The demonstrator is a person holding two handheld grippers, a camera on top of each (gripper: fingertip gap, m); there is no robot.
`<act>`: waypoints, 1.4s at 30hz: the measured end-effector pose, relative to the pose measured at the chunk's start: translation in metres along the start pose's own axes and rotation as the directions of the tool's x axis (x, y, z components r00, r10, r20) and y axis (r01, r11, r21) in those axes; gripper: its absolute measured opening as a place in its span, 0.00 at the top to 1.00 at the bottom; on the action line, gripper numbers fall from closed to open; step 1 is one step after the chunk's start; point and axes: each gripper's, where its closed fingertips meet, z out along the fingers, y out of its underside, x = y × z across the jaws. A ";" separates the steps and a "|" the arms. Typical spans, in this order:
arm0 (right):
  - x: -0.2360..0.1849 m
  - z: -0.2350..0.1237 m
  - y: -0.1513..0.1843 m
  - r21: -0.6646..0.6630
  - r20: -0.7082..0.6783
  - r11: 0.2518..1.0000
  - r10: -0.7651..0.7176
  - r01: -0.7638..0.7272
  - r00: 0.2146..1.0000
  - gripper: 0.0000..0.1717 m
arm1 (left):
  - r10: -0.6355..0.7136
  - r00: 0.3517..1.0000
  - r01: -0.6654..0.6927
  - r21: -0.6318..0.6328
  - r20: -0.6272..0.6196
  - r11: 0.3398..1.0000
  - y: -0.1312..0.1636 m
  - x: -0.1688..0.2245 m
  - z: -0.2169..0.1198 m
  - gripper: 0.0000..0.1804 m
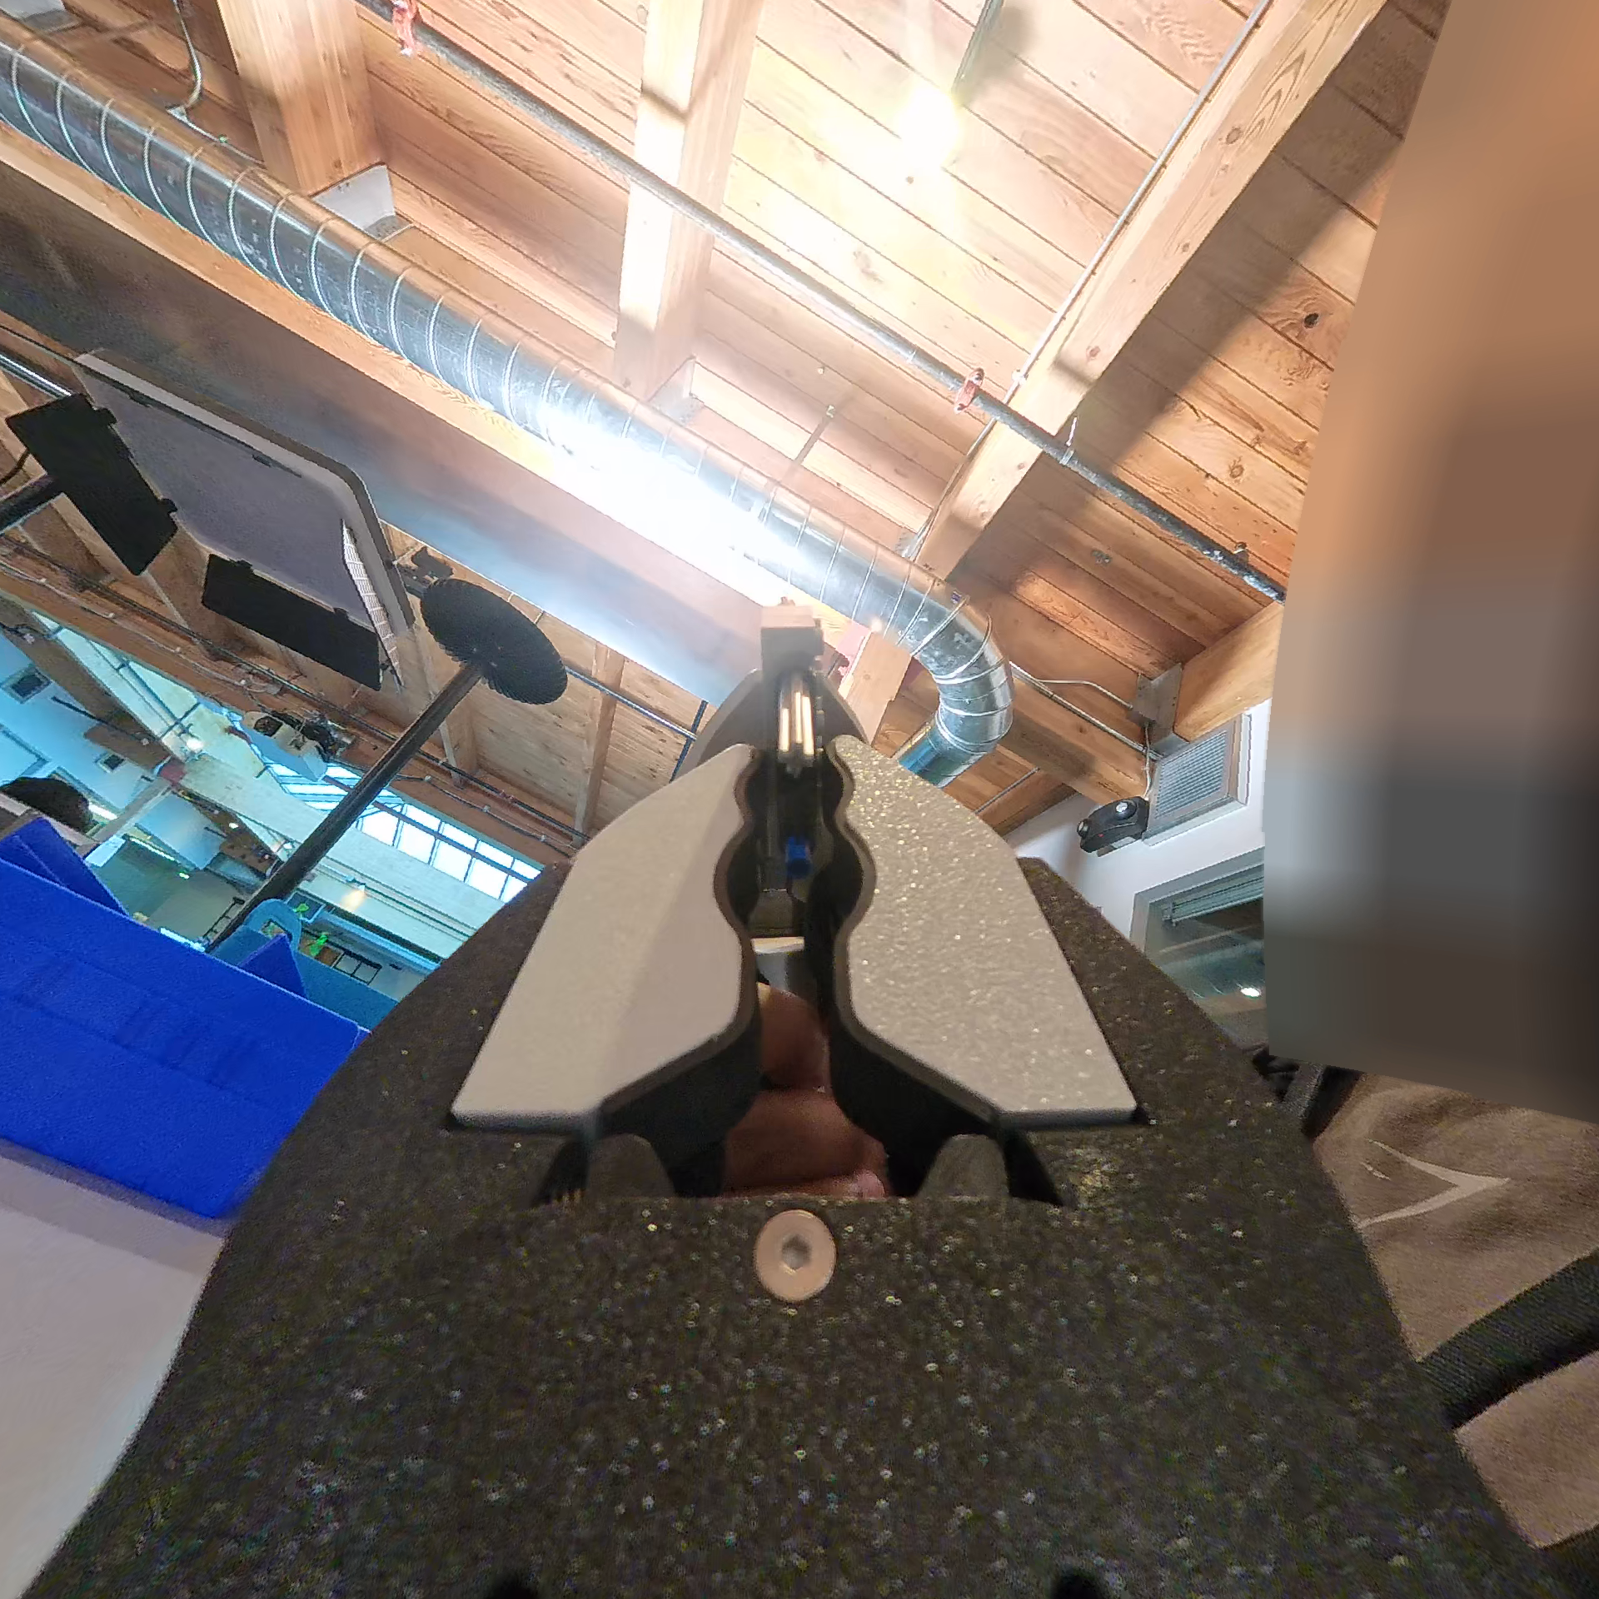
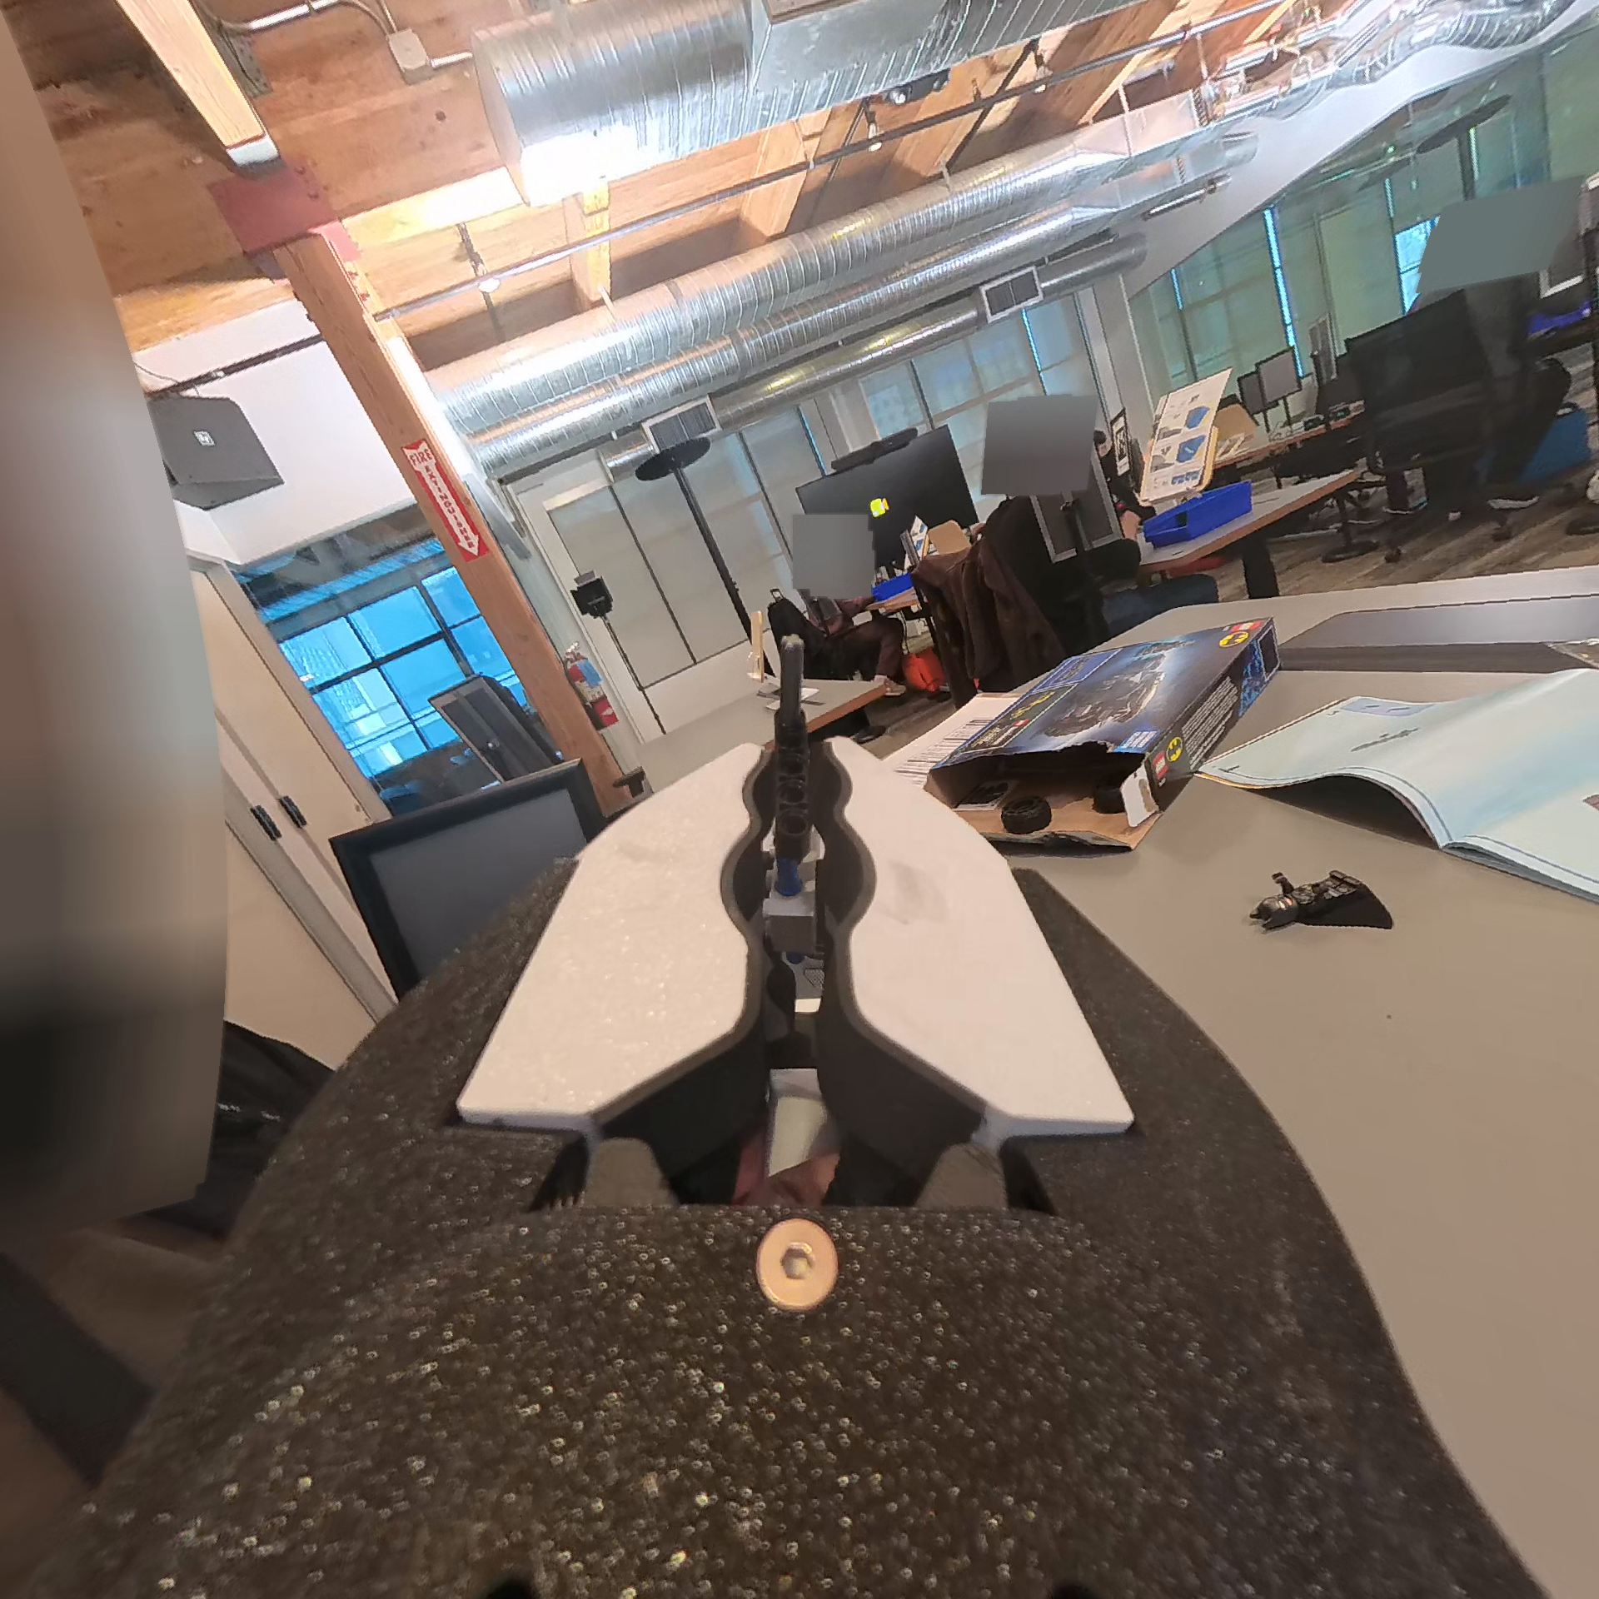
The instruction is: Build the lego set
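left tongs point(image 1: 794, 761) clamped on a small grey-and-black brick piece point(image 1: 792, 692) held up toward the ceiling, right tongs point(image 2: 794, 779) clamped on a black holed beam point(image 2: 789, 761), we see torn box point(image 2: 1125, 735), wheels point(image 2: 1025, 815) and booklet point(image 2: 1428, 770) waiting on the table point(image 2: 1298, 1082).

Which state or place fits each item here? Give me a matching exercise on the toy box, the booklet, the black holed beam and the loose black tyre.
Things:
1. toy box
2. booklet
3. black holed beam
4. loose black tyre

States or places:
A. gripped between the right gripper fingers
B. lying open on the table
C. flat on its side, end flap torn open
D. at the box's open end

Pairs: 1-C, 2-B, 3-A, 4-D
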 end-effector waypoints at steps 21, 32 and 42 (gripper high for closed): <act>0.004 -0.001 0.002 0.079 -0.004 0.997 0.018 -0.018 1.000 0.95 | -0.002 1.000 0.002 -0.010 0.030 1.000 0.002 -0.006 -0.001 0.94; 0.004 -0.002 0.003 0.082 -0.024 0.996 -0.016 0.018 1.000 0.95 | -0.018 0.999 0.018 -0.001 0.028 1.000 0.001 -0.007 -0.002 0.94; 0.005 -0.003 0.002 0.084 -0.027 0.996 -0.038 0.040 0.999 0.99 | -0.010 1.000 0.010 -0.004 0.021 1.000 0.001 -0.006 -0.001 0.94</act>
